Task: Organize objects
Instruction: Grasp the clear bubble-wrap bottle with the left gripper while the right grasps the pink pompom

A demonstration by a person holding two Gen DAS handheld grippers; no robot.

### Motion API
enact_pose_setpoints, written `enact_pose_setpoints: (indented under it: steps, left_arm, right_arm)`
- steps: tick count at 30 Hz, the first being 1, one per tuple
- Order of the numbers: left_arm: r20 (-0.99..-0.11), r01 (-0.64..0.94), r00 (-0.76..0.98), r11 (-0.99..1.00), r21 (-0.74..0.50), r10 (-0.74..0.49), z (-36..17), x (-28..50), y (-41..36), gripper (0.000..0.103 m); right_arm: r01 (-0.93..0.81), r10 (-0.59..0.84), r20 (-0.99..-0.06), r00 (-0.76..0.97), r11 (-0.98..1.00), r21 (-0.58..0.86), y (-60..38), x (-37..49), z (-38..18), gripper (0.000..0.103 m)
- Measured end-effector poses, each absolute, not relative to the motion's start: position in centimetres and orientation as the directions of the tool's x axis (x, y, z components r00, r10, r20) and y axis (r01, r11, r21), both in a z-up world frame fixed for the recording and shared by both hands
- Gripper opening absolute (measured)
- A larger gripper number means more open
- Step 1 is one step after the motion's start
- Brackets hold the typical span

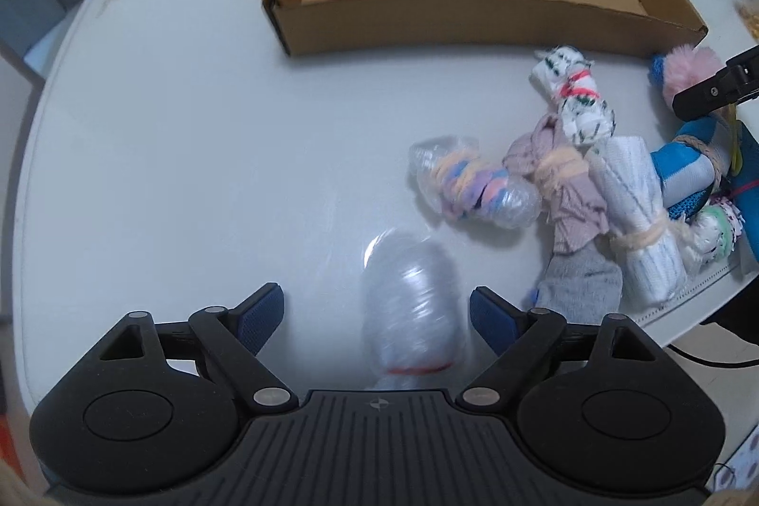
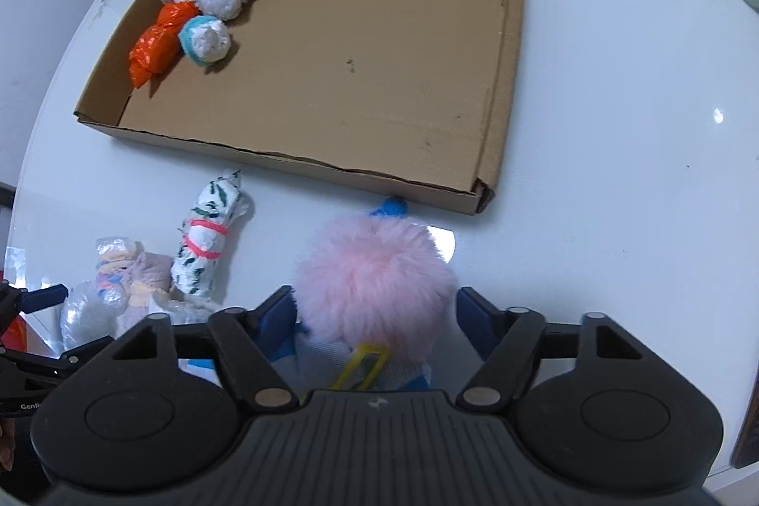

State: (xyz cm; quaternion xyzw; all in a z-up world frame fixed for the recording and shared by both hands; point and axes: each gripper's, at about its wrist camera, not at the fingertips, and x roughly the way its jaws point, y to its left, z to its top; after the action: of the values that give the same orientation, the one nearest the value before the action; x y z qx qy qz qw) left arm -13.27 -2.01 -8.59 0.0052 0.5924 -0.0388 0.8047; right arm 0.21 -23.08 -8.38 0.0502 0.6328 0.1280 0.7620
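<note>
Over on the white worktop (image 2: pixel 593 126), the shallow brown cardboard tray (image 2: pixel 514 8) holds roughly six bundles, with several more loose beside it, while the left tool (image 1: pixel 377 316) gapes wide around a blurred clear plastic bundle (image 1: pixel 412 307) and the right tool (image 2: pixel 374 316) brackets a fluffy pink pompom bundle (image 2: pixel 374 273), grip uncertain.

Two close, downward wrist views, sharing cardboard tray (image 1: pixel 474 27) (image 2: pixel 294 164).

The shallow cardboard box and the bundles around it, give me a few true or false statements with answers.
1. The shallow cardboard box holds bundles only in one corner. True.
2. The left claw is clamped shut on an orange plastic bundle. False: its fingers stand apart around a blurred clear plastic-wrapped bundle.
3. The fluffy pink pom-pom sits between the right claw's fingers. True.
4. The white leaf-print bundle tied with red band lies inside the box. False: it lies on the white table, outside the box's near wall.
</note>
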Motion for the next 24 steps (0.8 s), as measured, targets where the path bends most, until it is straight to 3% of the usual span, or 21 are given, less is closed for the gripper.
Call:
enact_pose_setpoints:
  steps: [2, 4, 5, 7, 10, 17, 23, 24]
  left_arm:
    - [-0.948, 0.065, 0.311, 0.997, -0.052, -0.070, -8.5, -13.3, -2.1, 0.082]
    - [-0.943, 0.058, 0.317, 0.995, -0.086, -0.100, -8.3, -13.4, -2.0, 0.066]
    - [-0.941, 0.058, 0.322, 0.994, -0.087, -0.101, -8.2, -13.5, -2.0, 0.065]
    - [-0.940, 0.058, 0.329, 0.995, -0.078, -0.093, -8.1, -13.7, -2.1, 0.068]
    - [-0.946, 0.037, 0.315, 0.997, -0.066, -0.074, -8.5, -14.0, -1.9, 0.085]
    - [-0.949, 0.017, 0.307, 0.998, -0.067, -0.069, -8.6, -14.6, -1.0, 0.085]
    - [-0.949, 0.030, 0.302, 0.996, -0.087, -0.092, -7.9, -15.1, -1.6, 0.062]
    - [-0.948, 0.034, 0.303, 0.995, -0.093, -0.099, -7.8, -15.1, -1.7, 0.050]
  right_arm:
    - [-0.112, 0.276, -0.948, 0.158, 0.959, 0.261, -23.6, 0.2, -8.5, 0.050]
    - [-0.109, 0.277, -0.948, 0.158, 0.959, 0.262, -24.0, 0.1, -8.5, 0.043]
    - [-0.109, 0.273, -0.949, 0.160, 0.960, 0.258, -24.2, 0.0, -8.6, 0.042]
    - [-0.108, 0.274, -0.949, 0.158, 0.960, 0.259, -24.4, -0.1, -8.7, 0.041]
    - [-0.111, 0.270, -0.951, 0.151, 0.961, 0.255, -24.5, -0.2, -9.0, 0.044]
    - [-0.093, 0.266, -0.952, 0.150, 0.963, 0.254, -25.4, -0.7, -9.3, 0.049]
    - [-0.101, 0.265, -0.952, 0.152, 0.963, 0.252, -26.5, -1.6, -9.3, 0.042]
    - [-0.106, 0.264, -0.952, 0.152, 0.963, 0.250, -26.6, -1.8, -9.3, 0.039]
